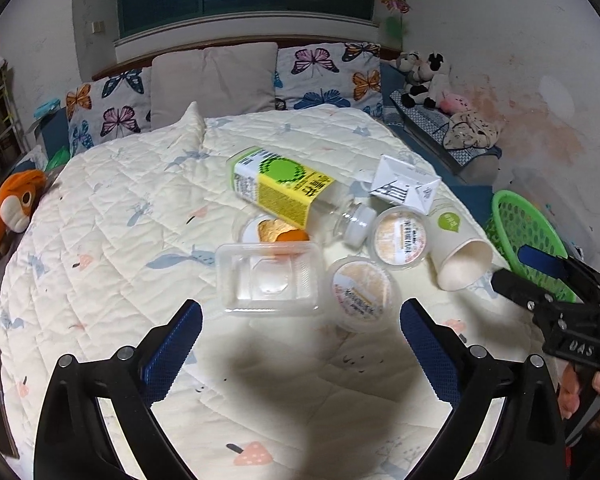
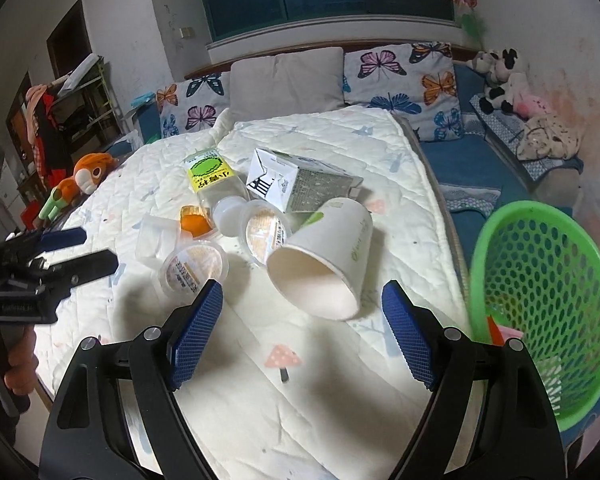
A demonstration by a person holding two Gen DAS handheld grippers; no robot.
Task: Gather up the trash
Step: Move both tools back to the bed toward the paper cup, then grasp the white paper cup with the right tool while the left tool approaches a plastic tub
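Trash lies in a heap on the quilted bed (image 1: 120, 240): a clear bottle with a yellow-green label (image 1: 288, 192), a white carton (image 1: 406, 184), a clear plastic tray (image 1: 268, 278), several small lidded cups (image 1: 362, 292), an orange jelly cup (image 2: 196, 222) and a tipped paper cup (image 2: 324, 260). A green mesh basket (image 2: 548, 280) stands at the bed's right edge. My left gripper (image 1: 300, 344) is open and empty, just short of the tray. My right gripper (image 2: 300, 328) is open and empty, just short of the paper cup's mouth.
Butterfly pillows (image 1: 328, 76) and a grey pillow (image 1: 216, 80) line the headboard. An orange plush toy (image 1: 12, 208) lies at the bed's left edge. Plush cows (image 1: 424, 76) sit on a bench at the right. The basket holds some scraps (image 2: 500, 332).
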